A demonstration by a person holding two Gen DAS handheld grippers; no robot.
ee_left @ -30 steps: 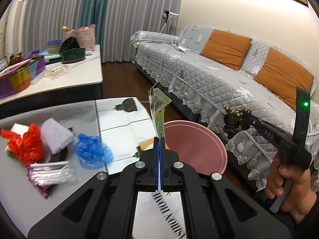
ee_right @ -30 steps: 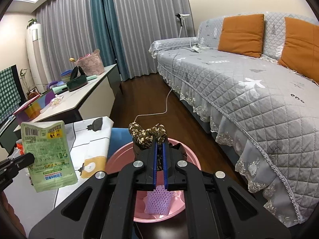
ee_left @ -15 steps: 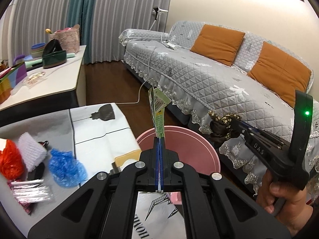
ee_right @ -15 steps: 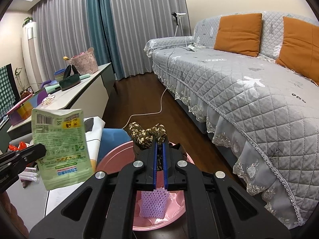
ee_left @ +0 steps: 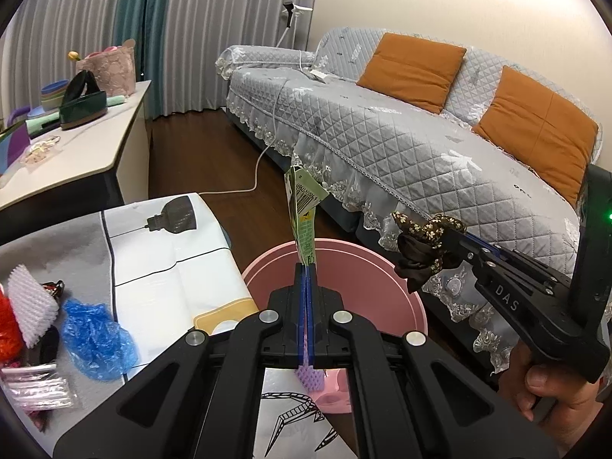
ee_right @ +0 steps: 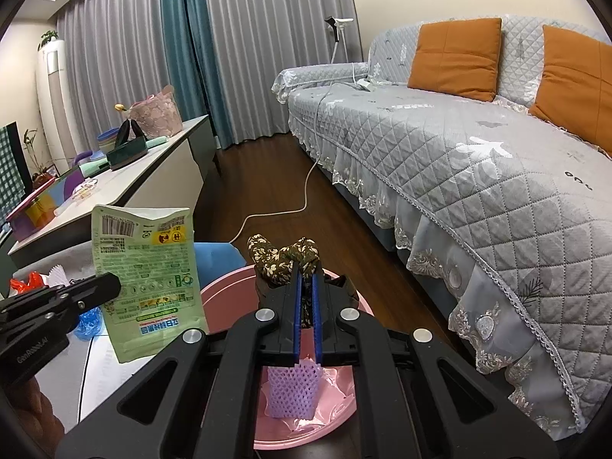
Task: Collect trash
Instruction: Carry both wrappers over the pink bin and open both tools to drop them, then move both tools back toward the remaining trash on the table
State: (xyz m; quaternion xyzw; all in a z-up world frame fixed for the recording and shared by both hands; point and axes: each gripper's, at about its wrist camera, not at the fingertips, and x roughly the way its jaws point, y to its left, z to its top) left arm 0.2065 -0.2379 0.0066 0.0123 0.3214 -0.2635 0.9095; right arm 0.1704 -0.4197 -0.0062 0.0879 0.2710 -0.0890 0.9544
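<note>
Step in hand: dropping trash into bin.
Left gripper [ee_left: 306, 267] clenching green packet [ee_right: 147, 283], hanging at bin's [ee_right: 225, 294] 9 o'clock rim.
Right gripper [ee_right: 305, 273] pinching brown floral cloth [ee_right: 281, 258] over bin centre.
Purple mesh [ee_right: 292, 392] lying inside.
Next, likely: jaws parting over bin; remaining trash waiting on table [ee_left: 145, 267], 9 o'clock.

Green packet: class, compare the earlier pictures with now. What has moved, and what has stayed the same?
The left tongs carried the green packet from beside the table toward the pink bin, closer to the right tongs. Nothing was released: both tongs stay shut, the right on the brown floral cloth, still over the bin.
</note>
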